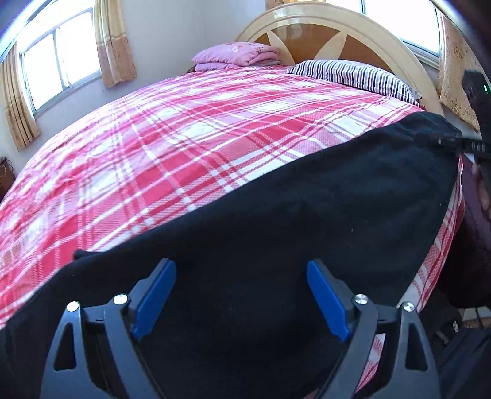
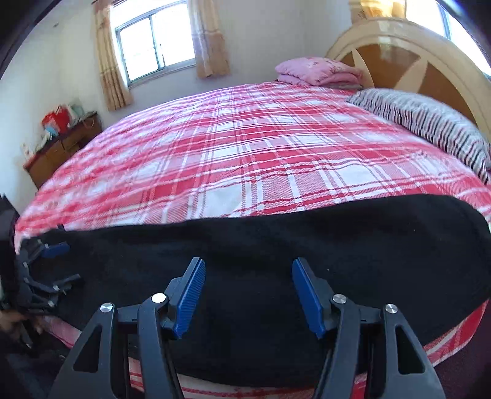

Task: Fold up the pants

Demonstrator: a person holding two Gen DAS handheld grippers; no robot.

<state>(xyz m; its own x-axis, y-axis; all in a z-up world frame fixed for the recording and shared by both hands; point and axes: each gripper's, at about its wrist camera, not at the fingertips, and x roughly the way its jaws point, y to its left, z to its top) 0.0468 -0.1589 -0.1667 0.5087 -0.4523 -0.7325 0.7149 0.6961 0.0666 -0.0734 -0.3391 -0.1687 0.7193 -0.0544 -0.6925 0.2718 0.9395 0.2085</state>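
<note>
Black pants [image 1: 291, 221] lay flat along the bed's [image 1: 184, 129] near edge; left gripper [image 1: 241, 294] and right gripper [image 2: 248, 294] hovered wide, empty, plaid sheet bare beyond.

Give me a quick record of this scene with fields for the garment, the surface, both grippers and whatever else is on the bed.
garment: black pants, spread flat along the near edge of the bed
surface: red and white plaid bedspread
left gripper: jaws open, above the pants, nothing held
right gripper: jaws open, above the pants, nothing held
also on bed: striped pillow, folded pink blanket by the headboard
</note>
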